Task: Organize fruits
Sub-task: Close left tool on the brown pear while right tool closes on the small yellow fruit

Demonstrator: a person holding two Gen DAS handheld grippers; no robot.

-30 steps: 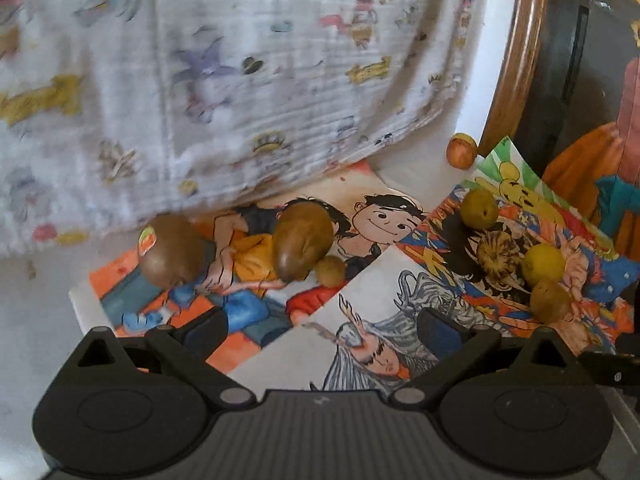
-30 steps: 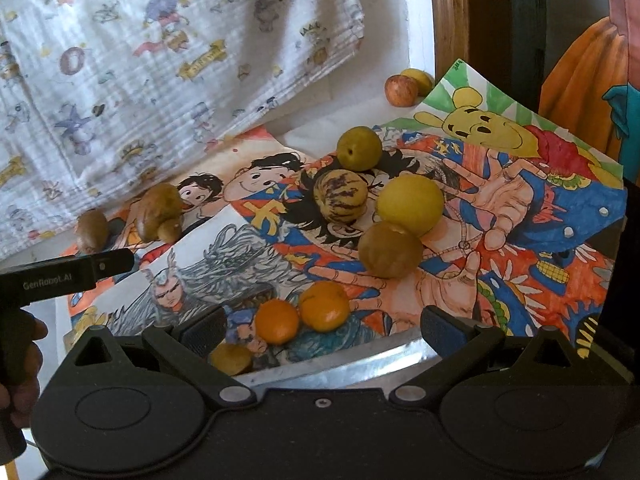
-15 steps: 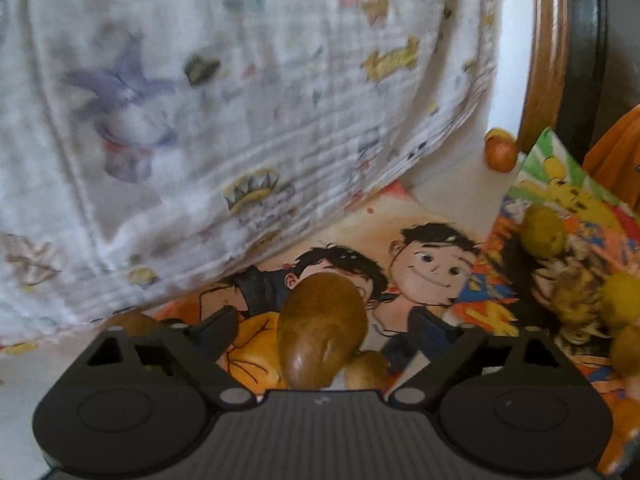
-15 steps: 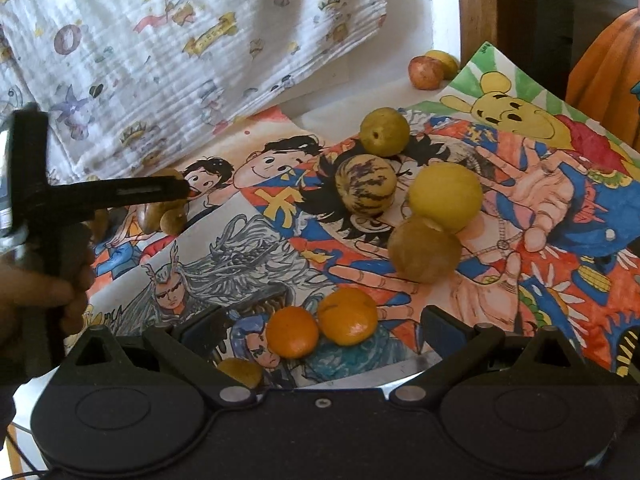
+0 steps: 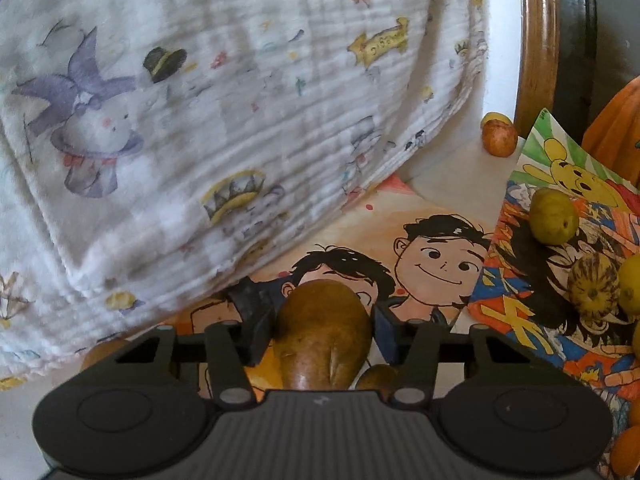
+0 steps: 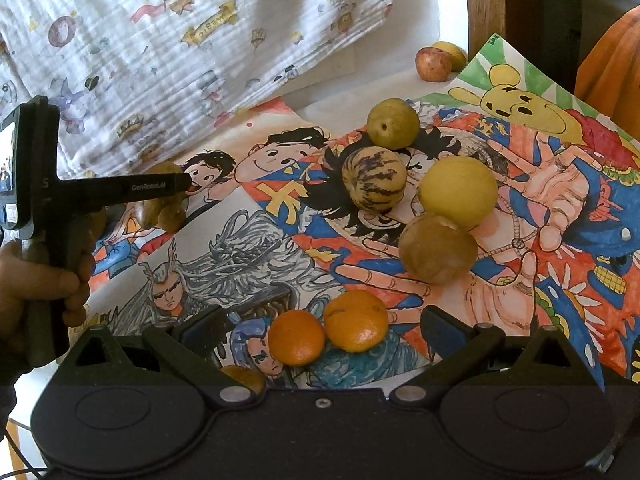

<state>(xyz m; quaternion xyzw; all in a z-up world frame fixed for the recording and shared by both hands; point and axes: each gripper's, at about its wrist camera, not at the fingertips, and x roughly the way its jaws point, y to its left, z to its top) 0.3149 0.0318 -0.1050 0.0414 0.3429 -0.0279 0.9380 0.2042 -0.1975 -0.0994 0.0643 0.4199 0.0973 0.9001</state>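
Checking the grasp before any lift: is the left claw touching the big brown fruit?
Touching. The left wrist view shows the left claw with both fingers pressed against the big brown fruit, no gap on either side.

The left tool carries pale lettering along its arm reading roughly "GenRobot.AI"; a small "S" marks its upright.

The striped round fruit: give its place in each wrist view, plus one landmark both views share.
Left wrist view: the striped round fruit lies at the right edge, on the colourful drawing, below a green fruit.
Right wrist view: it sits just above centre, left of the big yellow fruit.
Shared landmark: the smiling cartoon boy's face, left of the fruit in both.
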